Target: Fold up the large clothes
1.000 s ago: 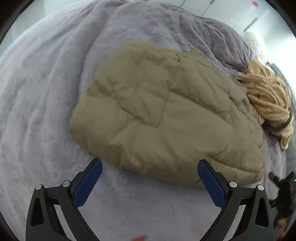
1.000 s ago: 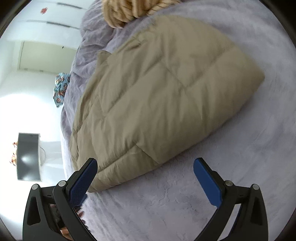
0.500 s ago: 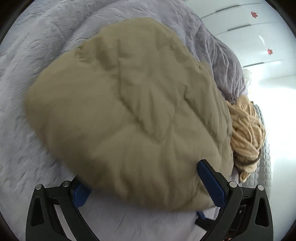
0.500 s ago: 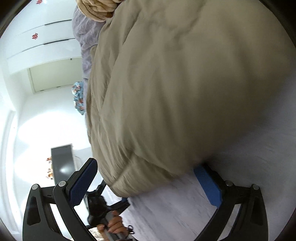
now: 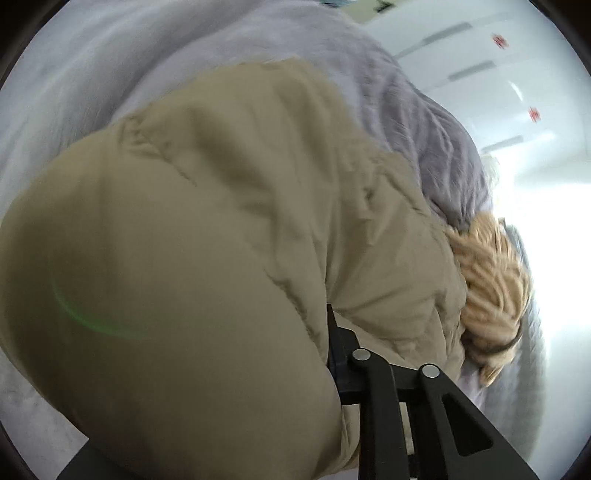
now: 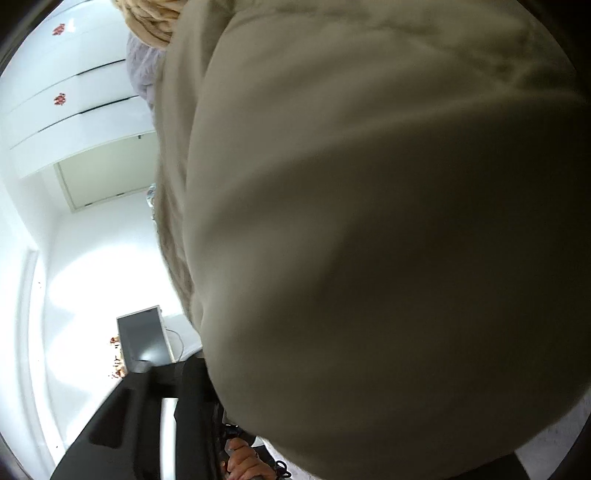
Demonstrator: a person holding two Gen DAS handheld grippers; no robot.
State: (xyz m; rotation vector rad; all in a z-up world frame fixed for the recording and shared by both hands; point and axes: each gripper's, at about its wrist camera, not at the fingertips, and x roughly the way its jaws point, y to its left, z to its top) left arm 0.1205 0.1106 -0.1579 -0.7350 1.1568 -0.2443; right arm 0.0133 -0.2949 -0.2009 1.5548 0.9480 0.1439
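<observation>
A folded tan quilted jacket [image 5: 207, 258] lies on a lilac bed cover [image 5: 424, 122] and fills most of both views [image 6: 369, 240]. My left gripper [image 5: 325, 354] is pushed into the jacket's near edge; the fabric bulges over its left finger and hides it, and the right finger [image 5: 336, 350] has closed in toward the middle, pinching the fabric. My right gripper [image 6: 221, 402] is also closed into the jacket's edge, with only its left finger [image 6: 199, 387] showing against the fabric.
A tan chunky-knit garment [image 5: 491, 280] lies against the jacket's far side; it also shows in the right wrist view [image 6: 151, 18]. White wardrobe doors [image 6: 66, 110] and a dark monitor [image 6: 144, 339] stand beyond the bed. A hand [image 6: 243, 458] shows below.
Both grippers moved forward from open in front of the jacket into its near edge and closed on the fabric. The jacket now bulges over the fingers.
</observation>
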